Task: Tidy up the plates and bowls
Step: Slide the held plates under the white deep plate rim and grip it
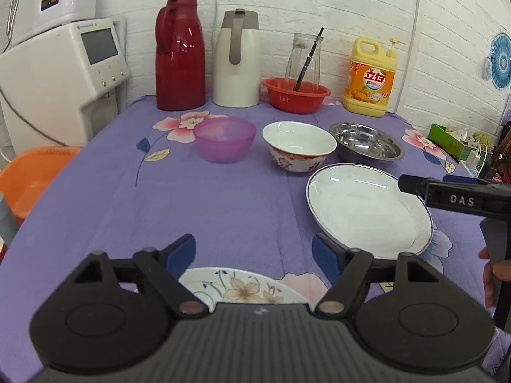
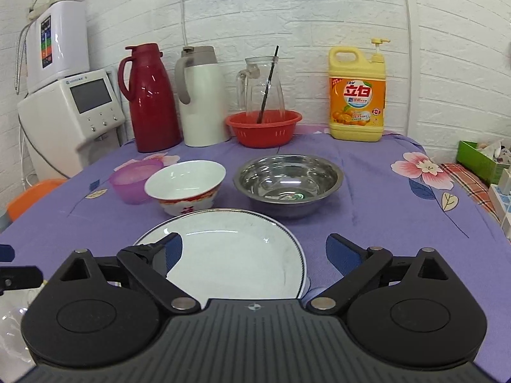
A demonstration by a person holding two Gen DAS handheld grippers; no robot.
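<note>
1. The table (image 1: 95, 198), draped in a purple floral cloth, filled the centre of both views.
2. A red thermos (image 1: 179, 52), a white jug (image 1: 236, 60), a glass pitcher (image 1: 301, 59) standing in a red basket (image 1: 295, 95), and a yellow detergent bottle (image 1: 370, 78) lined the wall along the upper part of the left wrist view.
3. The white plate (image 2: 236, 255) lay flat at lower centre of the right wrist view, directly ahead of the right gripper (image 2: 252, 257). That claw stood released, both pads spread wide; the left pad overlapped the plate's near-left rim in the picture, and contact could not be confirmed.
4. The steel bowl (image 2: 287, 182) sat just beyond the plate, right of centre.
5. The red-patterned white bowl (image 2: 185, 186) stood beside it, left of centre, its base just behind the plate's far rim.
6. The purple bowl (image 2: 131, 182) sat at middle left, partly hidden behind the white bowl.
7. The floral plate (image 1: 242, 287) lay at bottom centre of the left wrist view, beneath the left gripper (image 1: 255, 255). That claw was released, nothing between its pads.
</note>
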